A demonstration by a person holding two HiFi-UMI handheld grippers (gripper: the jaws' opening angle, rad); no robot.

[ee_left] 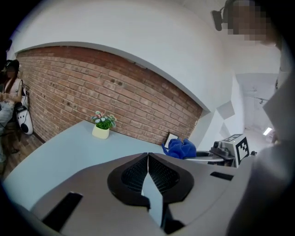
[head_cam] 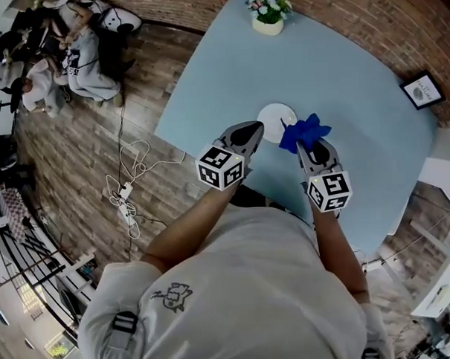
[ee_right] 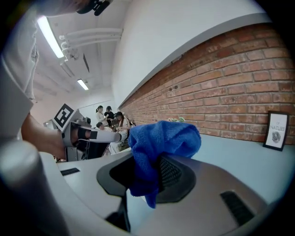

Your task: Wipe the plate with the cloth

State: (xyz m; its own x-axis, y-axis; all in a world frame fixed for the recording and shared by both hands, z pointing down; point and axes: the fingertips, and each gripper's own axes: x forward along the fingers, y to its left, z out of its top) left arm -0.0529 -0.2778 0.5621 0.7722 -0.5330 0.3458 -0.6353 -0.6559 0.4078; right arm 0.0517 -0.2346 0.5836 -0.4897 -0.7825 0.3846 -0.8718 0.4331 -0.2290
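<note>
A small white plate (head_cam: 275,121) lies on the pale blue table (head_cam: 332,74). My left gripper (head_cam: 254,129) hovers at the plate's near left edge, its jaws pressed together with nothing between them (ee_left: 148,156). A bunched blue cloth (head_cam: 302,132) sits just right of the plate, pinched in my right gripper (head_cam: 307,145). In the right gripper view the cloth (ee_right: 159,147) bulges up out of the closed jaws. The left gripper view also catches the cloth (ee_left: 180,148) off to its right.
A cream pot of flowers (head_cam: 268,17) stands at the table's far edge, and a small framed sign (head_cam: 423,90) at the far right by the brick wall. Cables and a power strip (head_cam: 126,198) lie on the wooden floor to the left. People sit at the far left (head_cam: 63,48).
</note>
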